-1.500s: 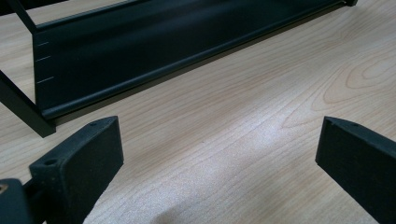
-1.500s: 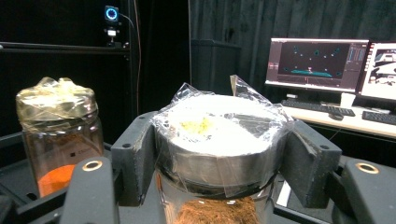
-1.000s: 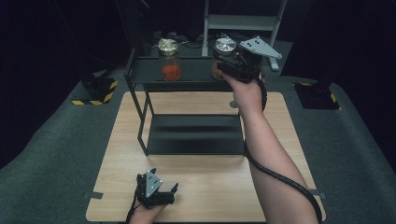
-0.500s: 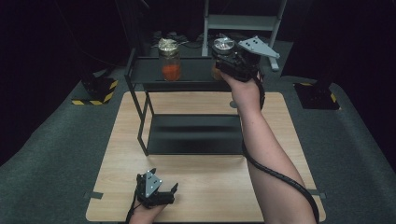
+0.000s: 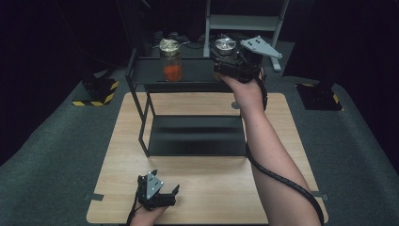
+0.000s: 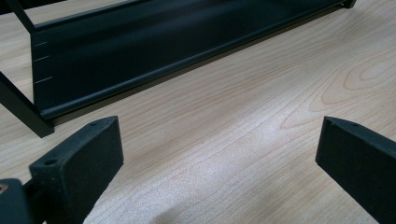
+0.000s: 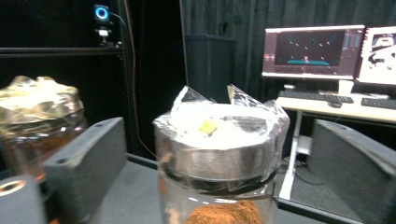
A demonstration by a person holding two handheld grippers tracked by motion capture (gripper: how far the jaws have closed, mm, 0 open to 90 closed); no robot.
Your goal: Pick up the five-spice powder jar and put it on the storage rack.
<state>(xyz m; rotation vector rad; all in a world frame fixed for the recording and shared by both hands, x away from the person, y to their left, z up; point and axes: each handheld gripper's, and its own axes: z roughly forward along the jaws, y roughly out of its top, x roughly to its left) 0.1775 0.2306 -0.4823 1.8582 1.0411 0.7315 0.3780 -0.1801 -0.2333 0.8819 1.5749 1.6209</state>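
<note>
A foil-capped jar with brown powder inside stands on the top shelf of the black rack, upper centre of the high view, sitting between the spread jaws of the right gripper, which are clear of it on both sides. A second jar with orange contents stands further left on the same shelf. Down at the bottom of the high view, the left gripper rests low over the wooden table, jaws wide apart and empty.
</note>
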